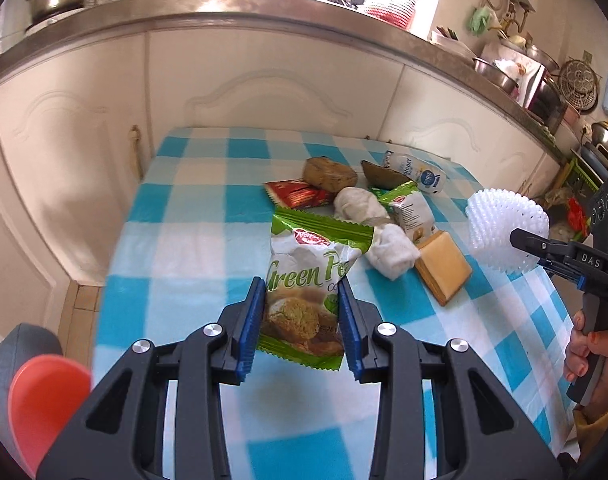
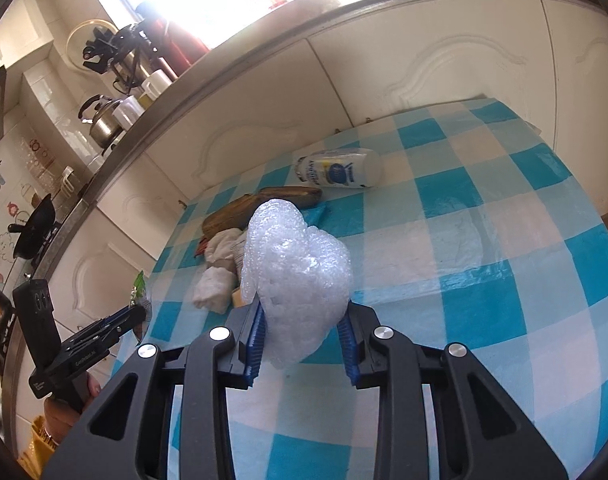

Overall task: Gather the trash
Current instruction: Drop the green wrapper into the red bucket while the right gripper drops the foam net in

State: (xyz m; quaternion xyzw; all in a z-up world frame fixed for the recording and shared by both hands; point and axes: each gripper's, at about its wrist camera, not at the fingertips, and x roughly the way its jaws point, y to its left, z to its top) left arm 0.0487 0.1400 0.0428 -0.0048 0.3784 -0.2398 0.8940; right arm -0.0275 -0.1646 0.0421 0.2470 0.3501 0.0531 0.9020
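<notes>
the left tongs (image 1: 301, 320) pinch a green snack wrapper (image 1: 312, 276), hiding its sides. the right tongs (image 2: 301, 344) pinch white foam netting (image 2: 297, 276), which hides part of the litter behind it on the surface (image 2: 484, 184).

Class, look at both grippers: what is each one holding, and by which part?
The left gripper clamps the green snack wrapper across its lower half. The right gripper clamps the white foam fruit net at its lower end.
</notes>
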